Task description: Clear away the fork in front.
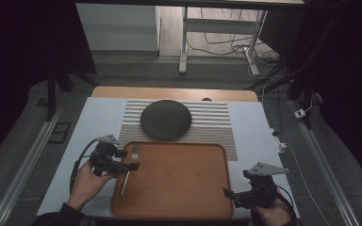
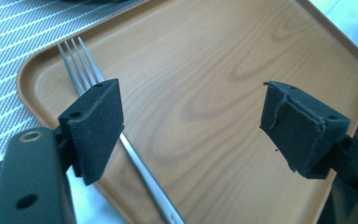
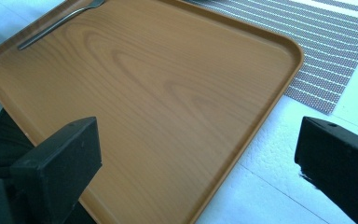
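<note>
The slim silver metal fork (image 1: pixel 130 166) lies along the left edge of the brown wooden rectangular tray (image 1: pixel 179 188). The left gripper (image 1: pixel 128 160) hovers over its handle, jaws spread wide, seemingly not touching it. The right gripper (image 1: pixel 227 194), also spread, sits off the tray's right corner.

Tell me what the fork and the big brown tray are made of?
The fork looks like metal: it is thin, silvery grey and shiny, and its tines catch the light. The tray shows wavy wood-grain lines on a smooth, slightly glossy orange-brown face. Its evenly rounded rim hints at printed plastic or laminate, but it could be real wood; the pictures cannot settle that.
</note>
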Tool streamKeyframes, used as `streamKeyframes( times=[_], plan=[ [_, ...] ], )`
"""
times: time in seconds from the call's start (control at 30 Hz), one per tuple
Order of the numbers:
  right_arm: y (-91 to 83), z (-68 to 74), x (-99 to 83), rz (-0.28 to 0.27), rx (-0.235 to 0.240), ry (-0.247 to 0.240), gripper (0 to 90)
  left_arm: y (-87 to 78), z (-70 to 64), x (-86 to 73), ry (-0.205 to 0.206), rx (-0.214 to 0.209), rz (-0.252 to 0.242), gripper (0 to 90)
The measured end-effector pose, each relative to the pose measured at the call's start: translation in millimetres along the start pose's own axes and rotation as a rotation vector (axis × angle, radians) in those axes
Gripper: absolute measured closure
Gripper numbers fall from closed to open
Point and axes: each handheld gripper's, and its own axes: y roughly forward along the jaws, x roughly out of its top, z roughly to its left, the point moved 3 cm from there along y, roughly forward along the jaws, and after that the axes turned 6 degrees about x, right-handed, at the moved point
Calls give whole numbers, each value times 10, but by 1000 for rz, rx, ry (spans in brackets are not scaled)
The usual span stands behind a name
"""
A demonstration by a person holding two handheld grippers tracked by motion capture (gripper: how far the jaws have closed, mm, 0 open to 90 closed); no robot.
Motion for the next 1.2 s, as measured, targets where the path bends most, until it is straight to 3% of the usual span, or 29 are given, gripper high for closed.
streamKeyframes(
  times=[0.43, 0.8, 1.03, 1.2],
  plan=[
    [1, 1, 0, 2, 0, -1, 6, -379, 4, -323, -46, 32, -89, 81],
    [0, 0, 0, 1, -1, -1, 6, -613, 32, -586, -80, 60, -137, 35],
    [1, 1, 0, 1, -1, 0, 6, -726, 67, -805, -99, 98, -135, 13],
    [6, 8, 2, 2, -4, -3, 6, -780, 89, -963, -101, 146, -96, 4]
  ],
)
